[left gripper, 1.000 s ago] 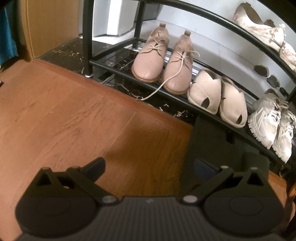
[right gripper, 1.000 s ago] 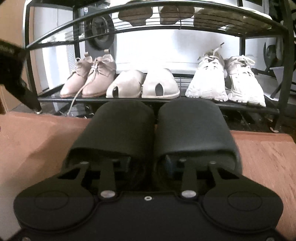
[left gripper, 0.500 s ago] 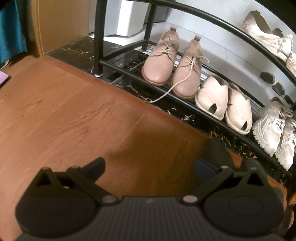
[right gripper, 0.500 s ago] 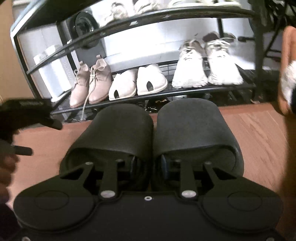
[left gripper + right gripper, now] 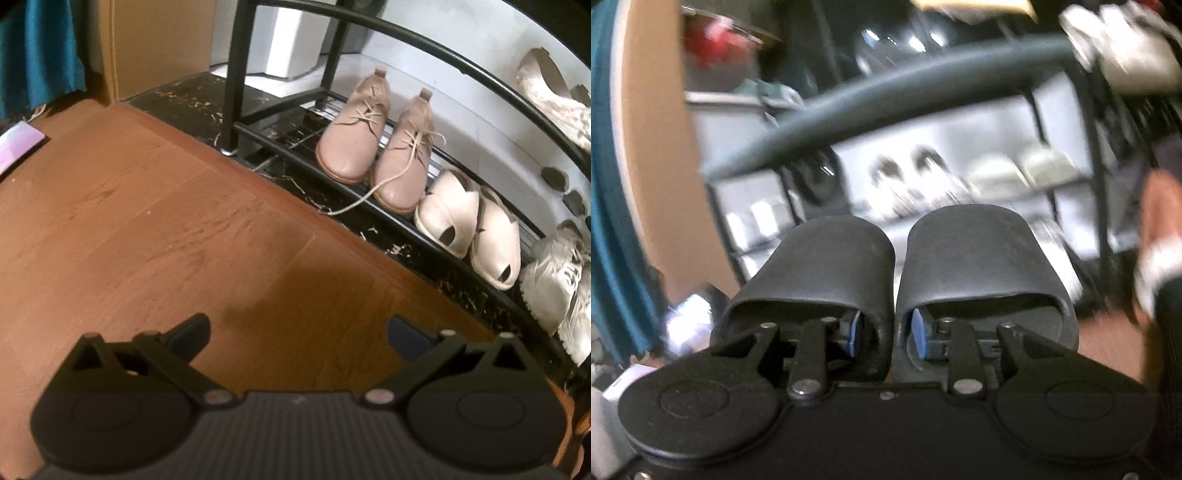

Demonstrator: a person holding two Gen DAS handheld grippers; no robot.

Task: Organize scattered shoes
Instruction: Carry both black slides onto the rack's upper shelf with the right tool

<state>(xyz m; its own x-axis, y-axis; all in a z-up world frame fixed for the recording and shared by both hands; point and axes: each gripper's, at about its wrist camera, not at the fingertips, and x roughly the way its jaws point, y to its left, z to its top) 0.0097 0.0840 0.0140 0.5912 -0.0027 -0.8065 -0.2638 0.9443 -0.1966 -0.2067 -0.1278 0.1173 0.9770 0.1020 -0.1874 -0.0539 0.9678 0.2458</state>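
Right wrist view: right tool [image 5: 894,321] pinches a pair of black slides [image 5: 894,266] by their adjoining inner walls, one finger inside each, so both travel as one load. Compared with a second ago, the slides are off the wood floor [image 5: 147,221] and raised toward the shoe rack's [image 5: 424,37] upper bar; picture is now motion-blurred. Left wrist view: left tool [image 5: 299,328] spread wide, nothing between its fingers, hanging over the floor. Pink lace-ups [image 5: 373,140], cream slip-ons [image 5: 469,229] and white sneakers [image 5: 557,280] sit paired on the bottom shelf, as before.
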